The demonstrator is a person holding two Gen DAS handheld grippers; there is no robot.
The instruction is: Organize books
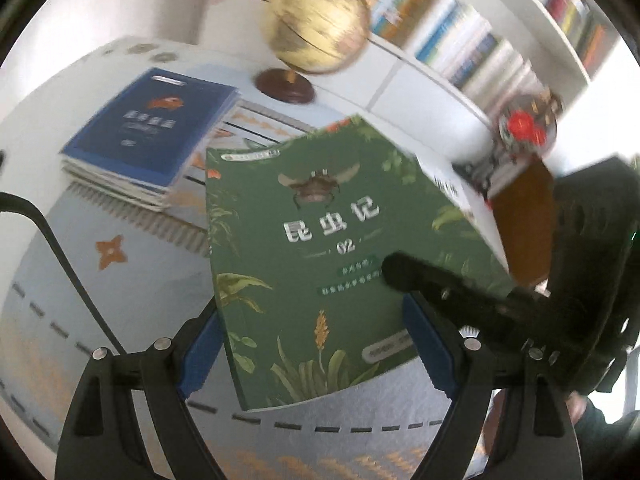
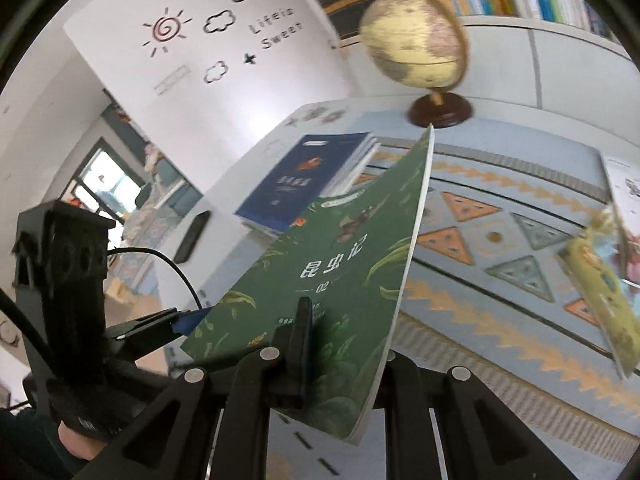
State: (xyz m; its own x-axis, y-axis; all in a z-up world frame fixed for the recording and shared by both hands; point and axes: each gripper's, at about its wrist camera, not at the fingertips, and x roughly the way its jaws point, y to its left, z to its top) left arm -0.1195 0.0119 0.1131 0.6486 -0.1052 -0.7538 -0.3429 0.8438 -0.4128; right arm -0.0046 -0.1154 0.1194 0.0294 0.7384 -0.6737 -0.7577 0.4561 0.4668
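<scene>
A green book (image 1: 304,240) (image 2: 340,272) with a beetle on its cover hangs tilted above the table. My right gripper (image 2: 312,316) is shut on its lower part: one finger lies across the cover and the other is hidden behind the book. In the left wrist view that gripper (image 1: 420,276) reaches in from the right. My left gripper (image 1: 312,344) stands open, and the book's near edge sits between its blue pads (image 1: 200,352). I cannot tell whether the pads touch it. A stack topped by a blue book (image 1: 152,132) (image 2: 304,184) lies further back on the table.
A globe (image 1: 316,24) (image 2: 416,40) on a dark wooden foot stands behind the stack. A patterned blue mat (image 1: 120,280) (image 2: 500,240) covers the table. A yellow-green book (image 2: 600,300) and a white one (image 2: 624,184) lie at the right. A full bookshelf (image 1: 480,52) stands behind.
</scene>
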